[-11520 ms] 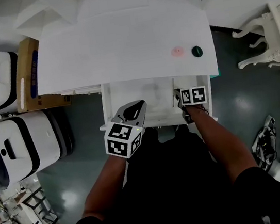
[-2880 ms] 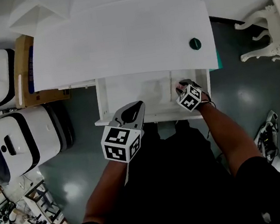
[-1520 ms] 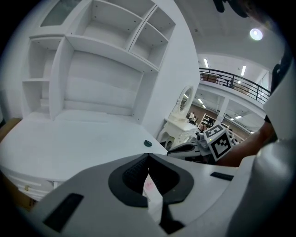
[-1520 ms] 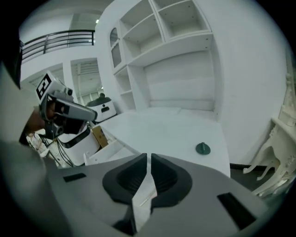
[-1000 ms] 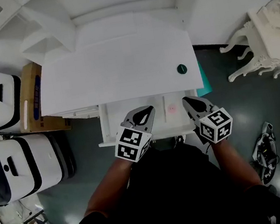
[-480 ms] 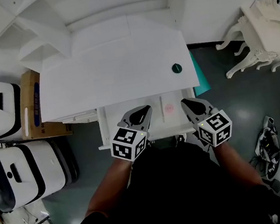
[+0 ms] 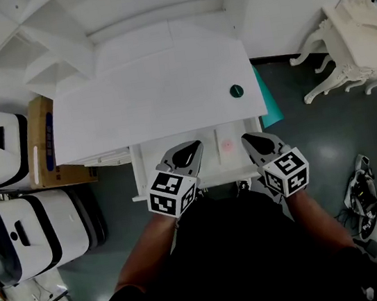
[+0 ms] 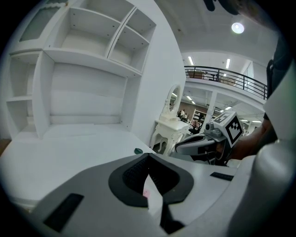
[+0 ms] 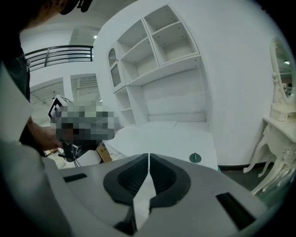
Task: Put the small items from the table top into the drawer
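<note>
White all over: a white surface with open shelving behind it, an ornate white side table off to the right, and a cardboard box wedged against the left end.

The drawer under the front edge is pulled open. A small pink item is already lying inside it, toward the right side, between the two grippers. A sliver of pink can also be made out below in the left gripper view.

One thing is left up top, a small dark green item sitting near the right front corner of the surface, well apart from everything else. It's picked up in the right gripper view too, past the tips and a bit to the right.

The left tongs are pressed together with nothing pinched between them, and are held over the drawer's front. Same story for the right tongs, pressed together, empty, just right of the pink item.

So it's roughly halfway by the look of it, one piece stowed and one to go. The green item is probably best fetched with the right tongs, since that side is nearer. Tongs would need to be spread first.
</note>
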`<action>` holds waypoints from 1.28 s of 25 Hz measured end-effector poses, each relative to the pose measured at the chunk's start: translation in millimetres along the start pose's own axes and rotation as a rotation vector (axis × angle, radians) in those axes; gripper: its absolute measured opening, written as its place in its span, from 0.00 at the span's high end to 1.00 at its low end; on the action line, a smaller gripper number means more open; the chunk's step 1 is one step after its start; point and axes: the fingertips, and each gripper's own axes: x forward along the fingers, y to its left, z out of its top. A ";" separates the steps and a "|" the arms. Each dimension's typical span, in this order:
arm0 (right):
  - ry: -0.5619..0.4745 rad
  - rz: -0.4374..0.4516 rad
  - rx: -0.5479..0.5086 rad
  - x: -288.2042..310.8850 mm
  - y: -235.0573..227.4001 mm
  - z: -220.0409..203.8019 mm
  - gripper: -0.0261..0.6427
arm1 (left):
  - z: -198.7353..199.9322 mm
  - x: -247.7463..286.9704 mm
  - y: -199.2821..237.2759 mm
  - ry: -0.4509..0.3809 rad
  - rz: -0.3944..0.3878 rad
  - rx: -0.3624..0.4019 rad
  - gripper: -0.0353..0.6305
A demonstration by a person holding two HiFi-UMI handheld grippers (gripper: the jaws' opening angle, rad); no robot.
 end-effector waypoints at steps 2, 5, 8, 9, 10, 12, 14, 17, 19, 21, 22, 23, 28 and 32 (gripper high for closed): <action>0.006 0.007 -0.002 0.7 1.3 -1.3 0.92 | -0.9 1.4 -3.3 0.003 -0.011 -0.001 0.94; 0.016 0.016 -0.008 2.1 2.4 -2.9 0.92 | -1.5 2.8 -5.3 0.003 -0.026 -0.024 0.94; 0.024 0.019 -0.012 3.4 2.0 -5.1 0.92 | -6.1 4.9 -4.5 0.018 -0.013 -0.036 0.94; 0.026 0.020 -0.012 4.2 2.0 -5.6 0.92 | -7.9 5.3 -4.7 0.024 -0.010 -0.038 0.94; 0.028 0.021 -0.012 5.0 2.0 -5.8 0.92 | -9.3 5.6 -5.2 0.027 -0.009 -0.041 0.94; 0.030 0.023 -0.012 5.8 2.0 -6.0 0.92 | -11.2 5.7 -7.5 0.031 -0.013 -0.044 0.94; 0.033 0.024 -0.014 6.1 1.4 -7.1 0.92 | -12.4 6.1 -9.7 0.035 -0.016 -0.043 0.94; 0.039 0.027 -0.017 8.2 0.0 -9.5 0.92 | -12.0 6.4 -8.7 0.034 -0.012 -0.043 0.94; 0.043 0.025 -0.022 10.8 -1.5 -11.1 0.92 | -11.7 5.9 -6.7 0.033 -0.009 -0.045 0.94; 0.049 0.016 -0.028 13.5 -4.7 -13.9 0.92 | -12.7 5.7 -4.8 0.033 -0.007 -0.052 0.94; 0.053 0.010 -0.032 14.7 -7.0 -15.6 0.92 | -13.8 5.6 -3.7 0.034 -0.005 -0.057 0.94; 0.056 0.002 -0.037 15.9 -9.8 -17.1 0.92 | -15.0 5.3 -2.5 0.035 -0.001 -0.062 0.94; 0.054 -0.058 -0.065 25.8 -33.4 -20.2 0.92 | -19.7 2.5 5.9 0.039 0.028 -0.082 0.94; 0.082 -0.106 -0.099 41.8 -60.2 -24.2 0.92 | -20.8 3.2 10.1 0.043 0.047 -0.098 0.94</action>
